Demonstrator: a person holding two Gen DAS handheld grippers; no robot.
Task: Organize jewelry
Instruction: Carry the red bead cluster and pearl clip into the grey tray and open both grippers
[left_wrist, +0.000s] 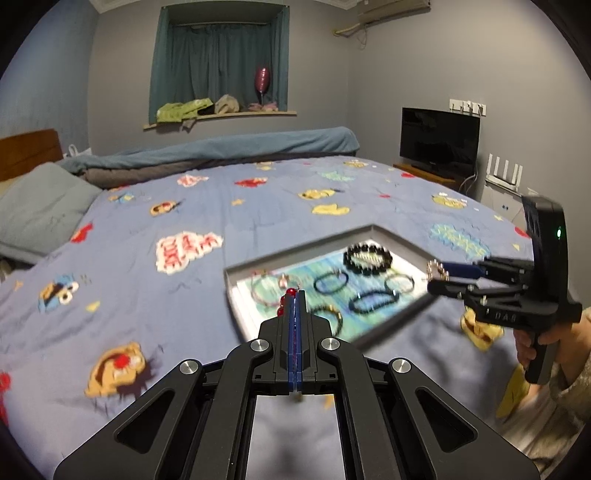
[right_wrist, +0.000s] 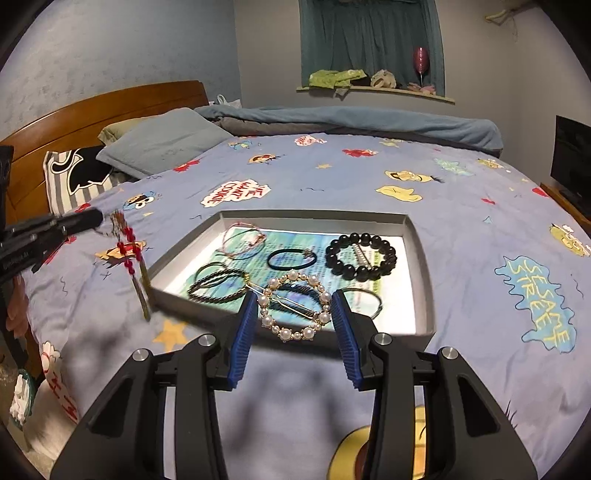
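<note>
Left gripper (left_wrist: 295, 295): blue pads pressed together, clamped on a red bead strand (right_wrist: 127, 247). In the right wrist view the strand hangs from the tips with a tassel at its lower end, just outside the tray's left near corner, above the bedspread.

Right gripper (right_wrist: 294, 306): pads apart, with a pearl ring clip (right_wrist: 293, 306) held across the gap, touching both pads. It sits above the tray's near edge.

Tray (right_wrist: 421, 258): shallow, grey walls, resting on the bedspread (right_wrist: 461, 221) near the bed's near side. Printed sheet lines the floor; its text is too blurred to read. Inside: black bead bracelet (right_wrist: 361, 256) at far right, black hair tie (right_wrist: 291, 258) mid, pink cord bracelet (right_wrist: 243, 238) far left, braided dark bands (right_wrist: 218, 286) near left, thin bangle (right_wrist: 364, 299) near right. Floor between bead bracelet and hair tie is bare.

Open room: wide bedspread left, right and beyond the tray. Pillow (right_wrist: 162, 142) and headboard (right_wrist: 110, 107) well apart at far left; folded blanket (right_wrist: 351, 122) along the far edge.

Writing: "SESAME STREET" (right_wrist: 539, 302) on the bedspread right of the tray; "ME WANT COOKIE" (right_wrist: 236, 192) beyond it. "DAS" (left_wrist: 505, 316) on the right gripper body, left wrist view.
</note>
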